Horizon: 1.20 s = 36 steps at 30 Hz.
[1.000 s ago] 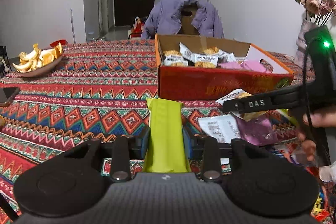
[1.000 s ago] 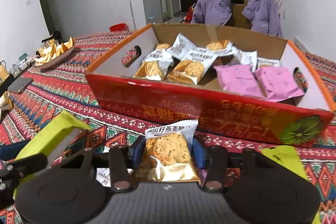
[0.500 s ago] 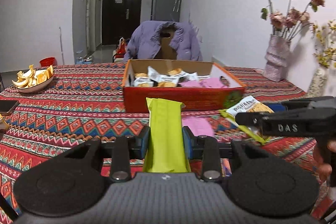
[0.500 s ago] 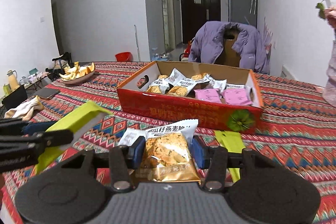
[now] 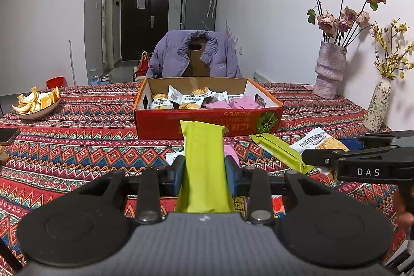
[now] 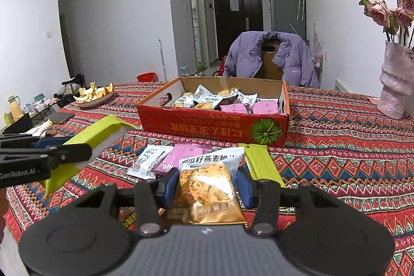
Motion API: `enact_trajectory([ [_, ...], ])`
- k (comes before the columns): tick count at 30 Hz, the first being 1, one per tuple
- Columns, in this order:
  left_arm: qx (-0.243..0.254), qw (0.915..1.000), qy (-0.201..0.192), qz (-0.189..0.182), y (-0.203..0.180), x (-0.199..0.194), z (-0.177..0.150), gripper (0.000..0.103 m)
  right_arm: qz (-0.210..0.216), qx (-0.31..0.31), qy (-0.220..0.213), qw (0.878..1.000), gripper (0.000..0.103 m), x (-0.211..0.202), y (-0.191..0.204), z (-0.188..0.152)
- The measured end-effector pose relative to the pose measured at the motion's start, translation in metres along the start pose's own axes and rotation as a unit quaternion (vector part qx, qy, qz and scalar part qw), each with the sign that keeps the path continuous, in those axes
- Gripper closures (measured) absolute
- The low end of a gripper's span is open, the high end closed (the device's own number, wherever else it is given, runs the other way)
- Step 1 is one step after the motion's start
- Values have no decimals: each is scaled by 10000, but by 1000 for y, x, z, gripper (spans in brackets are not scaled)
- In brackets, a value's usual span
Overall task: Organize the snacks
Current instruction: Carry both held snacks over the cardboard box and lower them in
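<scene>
The left tool [image 5: 204,170] is clamped narrowly on a lime-green snack bar [image 5: 203,167], its blue pads pressed against both long sides. The right tool [image 6: 205,185], parted somewhat wider, grips an oat crisp packet [image 6: 207,188] between its pads. Both hang above the patterned surface [image 6: 336,146], short of the red cardboard box [image 6: 214,126] holding more snacks; another green bar [image 6: 260,163], a pink packet [image 6: 181,154] and a white packet [image 6: 148,159] lie before it.

A home dining room: patterned tablecloth [image 5: 77,141], vase of dried roses [image 5: 329,74], jacket-draped chair [image 5: 194,53], entrance door [image 5: 145,17].
</scene>
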<state>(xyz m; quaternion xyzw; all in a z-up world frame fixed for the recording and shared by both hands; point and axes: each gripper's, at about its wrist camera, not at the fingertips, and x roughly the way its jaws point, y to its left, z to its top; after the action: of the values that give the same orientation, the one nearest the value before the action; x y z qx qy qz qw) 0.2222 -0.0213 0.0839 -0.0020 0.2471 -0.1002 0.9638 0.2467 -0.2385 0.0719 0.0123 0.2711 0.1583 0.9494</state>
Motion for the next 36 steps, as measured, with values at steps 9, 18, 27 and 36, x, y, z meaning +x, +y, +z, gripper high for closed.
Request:
enact_trajectory([
  [9,177,9995,-268,13,20,31,58,69,388,-33,-177,9991,56,33,-3,58],
  [18,-17,9997,-230,8,65,129,149,69,1077,609,79,9923,56,145,-20,142],
  [27,-286,9985,334,317,105,246,163,69,1123,681,792,9882,55,270,-4,149],
  [36,-329,9953,890,189,109,303,135,68,1202,545,1281,9830,52,325,18,127],
])
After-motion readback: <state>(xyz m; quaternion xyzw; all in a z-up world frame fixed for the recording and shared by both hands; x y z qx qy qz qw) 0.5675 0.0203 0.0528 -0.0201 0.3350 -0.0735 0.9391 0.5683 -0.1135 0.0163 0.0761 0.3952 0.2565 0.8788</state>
